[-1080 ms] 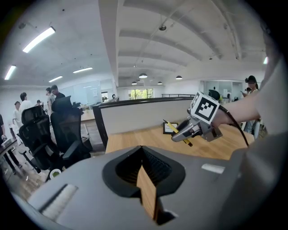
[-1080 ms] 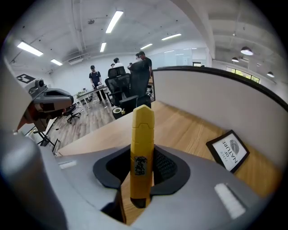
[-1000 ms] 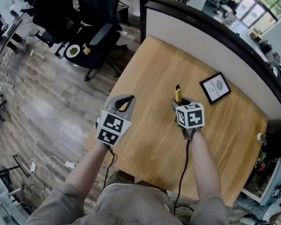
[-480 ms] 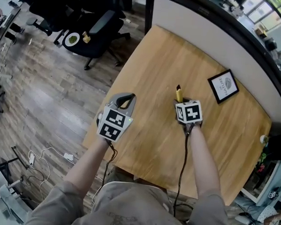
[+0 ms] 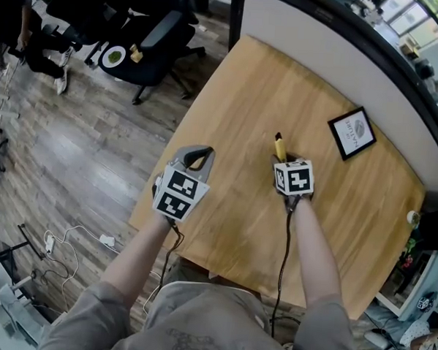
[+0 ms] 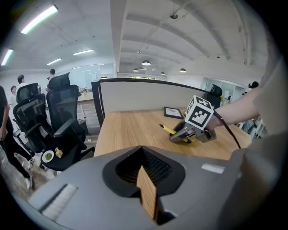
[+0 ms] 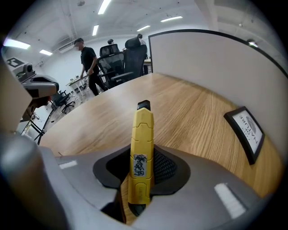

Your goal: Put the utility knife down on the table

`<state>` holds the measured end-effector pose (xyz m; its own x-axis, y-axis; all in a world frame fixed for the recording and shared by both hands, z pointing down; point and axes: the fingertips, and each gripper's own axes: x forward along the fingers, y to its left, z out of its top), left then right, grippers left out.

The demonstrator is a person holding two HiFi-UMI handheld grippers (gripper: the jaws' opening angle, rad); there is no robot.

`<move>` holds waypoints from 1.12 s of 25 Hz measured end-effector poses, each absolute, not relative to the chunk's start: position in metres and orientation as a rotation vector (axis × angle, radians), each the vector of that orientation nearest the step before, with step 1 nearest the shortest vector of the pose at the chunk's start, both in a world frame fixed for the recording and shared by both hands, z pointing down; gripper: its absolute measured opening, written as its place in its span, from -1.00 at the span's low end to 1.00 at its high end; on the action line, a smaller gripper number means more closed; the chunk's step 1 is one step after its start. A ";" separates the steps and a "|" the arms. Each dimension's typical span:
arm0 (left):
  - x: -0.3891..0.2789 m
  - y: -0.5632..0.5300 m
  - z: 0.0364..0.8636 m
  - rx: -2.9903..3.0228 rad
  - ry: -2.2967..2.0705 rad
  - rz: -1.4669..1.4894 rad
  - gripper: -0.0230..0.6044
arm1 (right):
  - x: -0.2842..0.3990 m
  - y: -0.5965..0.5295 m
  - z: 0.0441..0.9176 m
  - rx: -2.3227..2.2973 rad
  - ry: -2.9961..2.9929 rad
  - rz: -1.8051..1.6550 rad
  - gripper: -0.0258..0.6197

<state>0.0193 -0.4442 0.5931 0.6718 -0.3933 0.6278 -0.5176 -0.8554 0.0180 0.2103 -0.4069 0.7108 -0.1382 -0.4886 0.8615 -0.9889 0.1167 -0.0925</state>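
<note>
Two handheld grippers are logged over a light wooden table [image 5: 241, 98]. The right gripper [image 5: 281, 159] is clamped on the rear half of a yellow plastic utility knife with a black tip [image 7: 141, 143], which points to the far side. The knife is held low over the middle of the table; contact with the wood cannot be confirmed. The left gripper [image 6: 146, 179] is kept at the near left edge, its fingers drawn almost together on nothing.

Risk, as judged: if the jaws are released above the surface, the knife may be dropped, bounced or skidded on the smooth wood.

A black-framed picture [image 5: 355, 132] is noted flat at far right. A grey partition [image 5: 335, 49] is noted behind the table, with black office chairs [image 5: 148, 53] on the plank floor at left.
</note>
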 end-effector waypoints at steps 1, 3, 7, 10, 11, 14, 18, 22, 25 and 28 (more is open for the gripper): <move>0.019 -0.443 0.594 2.690 -0.741 0.944 -0.93 | 0.210 -0.406 0.711 1.451 -1.723 0.933 -0.54; 0.019 -0.441 0.596 2.687 -0.737 0.948 -0.93 | 0.209 -0.406 0.711 1.459 -1.742 0.934 -0.54; 0.015 -0.439 0.601 2.680 -0.731 0.956 -0.93 | 0.203 -0.408 0.711 1.475 -1.784 0.939 -0.53; 0.012 -0.437 0.604 2.676 -0.728 0.964 -0.93 | 0.203 -0.408 0.713 1.510 -1.782 0.930 -0.53; 0.011 -0.436 0.604 2.676 -0.728 0.966 -0.93 | 0.203 -0.408 0.713 1.516 -1.786 0.931 -0.53; 0.010 -0.435 0.601 2.676 -0.729 0.974 -0.93 | 0.203 -0.407 0.710 1.522 -1.800 0.944 -0.53; 0.009 -0.434 0.589 2.691 -0.740 0.970 -0.93 | 0.201 -0.404 0.694 1.536 -1.826 0.936 -0.53; 0.005 -0.430 0.565 2.718 -0.761 0.945 -0.93 | 0.204 -0.399 0.654 1.622 -1.863 0.875 -0.53; 0.002 -0.430 0.539 2.751 -0.781 0.908 -0.93 | 0.200 -0.397 0.606 1.682 -1.939 0.806 -0.54; -0.003 -0.429 0.508 2.784 -0.823 0.866 -0.93 | 0.191 -0.389 0.549 1.720 -2.028 0.695 -0.59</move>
<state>-0.0033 -0.4286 0.5085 0.6900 -0.4659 0.5539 -0.5297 -0.8466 -0.0522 0.1912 -0.3888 0.5490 -0.1699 -0.7915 0.5871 -0.9852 0.1232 -0.1189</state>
